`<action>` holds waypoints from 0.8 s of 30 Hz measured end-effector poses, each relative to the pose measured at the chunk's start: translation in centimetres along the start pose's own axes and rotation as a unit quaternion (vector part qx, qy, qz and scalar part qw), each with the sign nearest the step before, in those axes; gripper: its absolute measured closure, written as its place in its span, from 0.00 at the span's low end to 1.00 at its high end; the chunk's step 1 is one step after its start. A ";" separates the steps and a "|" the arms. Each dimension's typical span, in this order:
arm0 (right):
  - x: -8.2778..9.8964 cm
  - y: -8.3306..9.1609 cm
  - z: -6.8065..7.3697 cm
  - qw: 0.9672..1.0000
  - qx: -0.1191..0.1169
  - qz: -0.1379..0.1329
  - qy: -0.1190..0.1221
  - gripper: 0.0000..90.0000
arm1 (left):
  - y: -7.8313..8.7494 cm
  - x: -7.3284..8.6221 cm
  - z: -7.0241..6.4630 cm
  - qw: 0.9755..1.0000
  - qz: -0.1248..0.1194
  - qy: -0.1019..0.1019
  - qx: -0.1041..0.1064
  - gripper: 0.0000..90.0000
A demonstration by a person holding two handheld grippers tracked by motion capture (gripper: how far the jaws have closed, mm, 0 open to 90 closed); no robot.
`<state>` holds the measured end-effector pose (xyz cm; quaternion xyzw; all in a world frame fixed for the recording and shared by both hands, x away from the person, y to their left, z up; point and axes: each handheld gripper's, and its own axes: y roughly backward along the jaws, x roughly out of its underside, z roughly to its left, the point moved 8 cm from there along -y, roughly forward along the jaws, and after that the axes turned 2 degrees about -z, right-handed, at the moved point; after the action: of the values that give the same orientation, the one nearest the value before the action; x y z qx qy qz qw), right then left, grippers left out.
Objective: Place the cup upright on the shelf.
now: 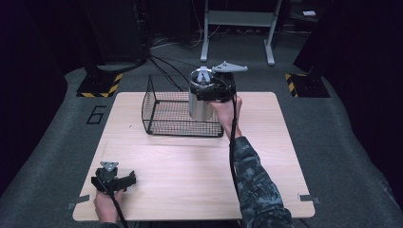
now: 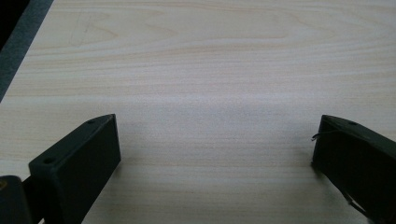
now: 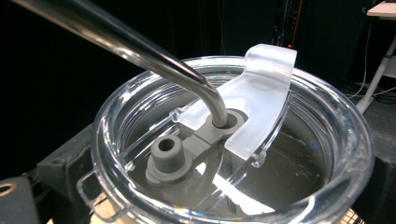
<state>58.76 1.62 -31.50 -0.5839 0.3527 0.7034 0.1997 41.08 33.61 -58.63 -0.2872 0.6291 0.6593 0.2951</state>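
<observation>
A steel tumbler (image 1: 200, 103) with a clear lid (image 3: 299, 154) and a bent metal straw (image 3: 140, 51) is at the right side of a black wire basket (image 1: 161, 116). My right gripper (image 1: 212, 89) is shut on the tumbler near its top, one jaw on each side of the lid. Whether the tumbler's base rests on the basket floor I cannot tell. My left gripper (image 1: 114, 179) lies low at the front left of the table, open, and its jaws (image 2: 215, 140) stand wide apart over bare wood.
The light wooden table (image 1: 190, 166) has free room in its middle and front. Behind it are dark floor, cables, a white metal stand (image 1: 237, 28) and two bases with yellow-black stripes (image 1: 100, 84).
</observation>
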 end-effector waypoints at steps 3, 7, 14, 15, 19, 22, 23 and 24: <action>0.0 -0.4 -0.3 1.000 0.003 0.004 -0.004 0.04 | 0.0 0.0 0.0 1.000 0.000 0.000 0.000 0.01; 0.2 -1.0 -0.7 1.000 0.007 0.006 -0.006 0.04 | 0.0 0.0 0.0 1.000 0.000 0.000 0.000 0.01; 0.8 -2.3 -1.3 1.000 0.016 0.014 -0.008 0.04 | 0.0 0.0 0.0 1.000 0.000 0.002 0.000 0.01; 0.9 -2.5 -1.4 1.000 0.019 0.016 -0.009 0.04 | 0.0 0.0 0.0 1.000 0.000 0.002 0.000 0.01; 1.3 -3.5 -2.0 0.999 0.029 0.021 -0.009 0.04 | 0.0 0.0 0.0 1.000 0.000 0.001 0.000 0.01; 1.4 -3.9 -2.3 0.999 0.033 0.023 -0.009 0.04 | 0.0 0.0 0.0 1.000 0.000 0.002 0.000 0.01; 1.5 -4.0 -2.3 0.999 0.035 0.024 -0.010 0.04 | 0.0 0.0 -0.1 1.000 -0.001 0.004 0.000 0.01; 1.6 -4.2 -2.5 0.999 0.037 0.023 -0.007 0.04 | 0.0 0.0 -0.1 1.000 -0.001 0.003 0.001 0.01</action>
<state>63.00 2.44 -34.31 -0.5627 0.3908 0.6983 0.2074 41.08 33.54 -58.65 -0.2896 0.6303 0.6577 0.2937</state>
